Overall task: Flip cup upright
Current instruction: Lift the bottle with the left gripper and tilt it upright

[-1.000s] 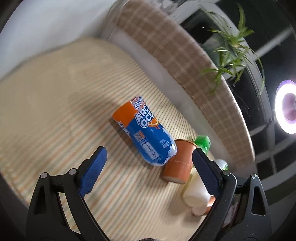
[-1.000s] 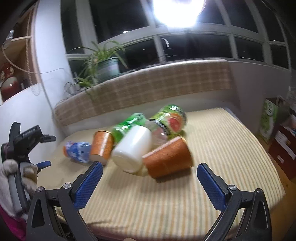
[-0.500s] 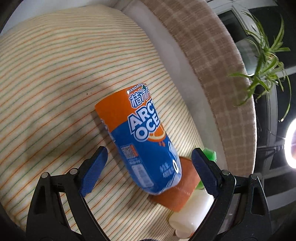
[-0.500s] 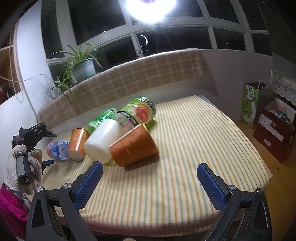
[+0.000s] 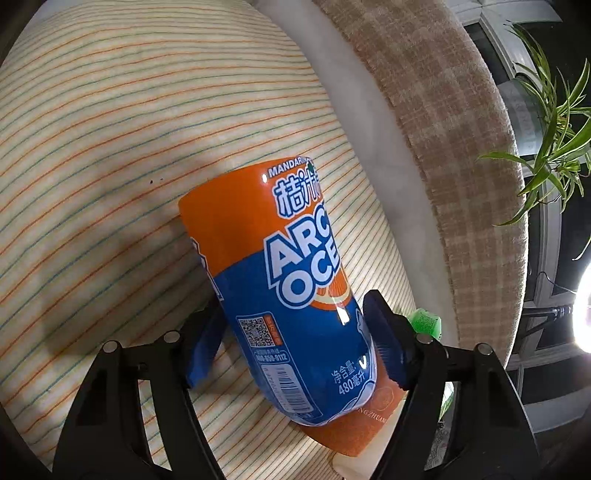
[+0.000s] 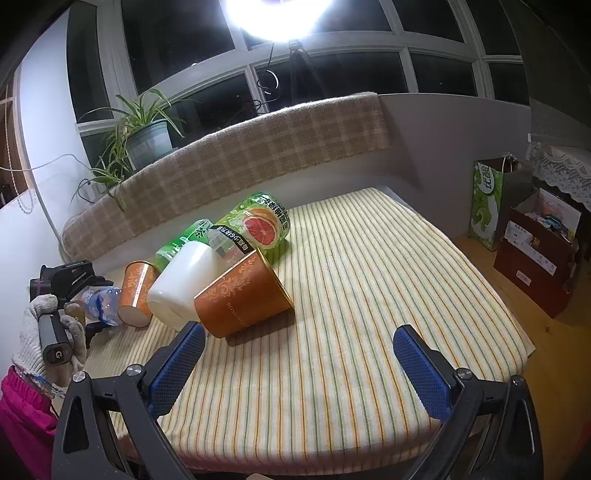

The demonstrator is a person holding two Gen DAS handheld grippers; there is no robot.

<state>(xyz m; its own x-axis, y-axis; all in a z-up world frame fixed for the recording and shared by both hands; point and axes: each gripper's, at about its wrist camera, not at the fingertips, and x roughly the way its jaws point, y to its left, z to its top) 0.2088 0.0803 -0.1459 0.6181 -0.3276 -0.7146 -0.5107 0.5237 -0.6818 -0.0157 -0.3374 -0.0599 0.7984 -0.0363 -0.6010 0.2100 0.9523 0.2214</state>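
Observation:
An orange-and-blue drink bottle (image 5: 291, 291) lies on its side on the striped table (image 5: 110, 147). My left gripper (image 5: 295, 350) is shut on it, one blue pad on each side of its lower body. In the right wrist view this bottle (image 6: 101, 304) shows at the far left beside the gloved hand. A large orange paper cup (image 6: 240, 295) lies on its side, mouth to the right, a small orange cup (image 6: 136, 293) and a white cup (image 6: 184, 280) beside it. My right gripper (image 6: 295, 365) is open and empty, just in front of the large cup.
Two green bottles (image 6: 255, 225) lie behind the cups. A plaid-covered ledge (image 6: 240, 162) with a potted plant (image 6: 147, 140) runs along the back. A bright lamp (image 6: 273, 14) shines above. Boxes and a bag (image 6: 487, 199) stand on the floor to the right.
My left gripper moved in over the orange-and-blue bottle and its jaws closed onto it. My right gripper drew nearer to the large orange cup.

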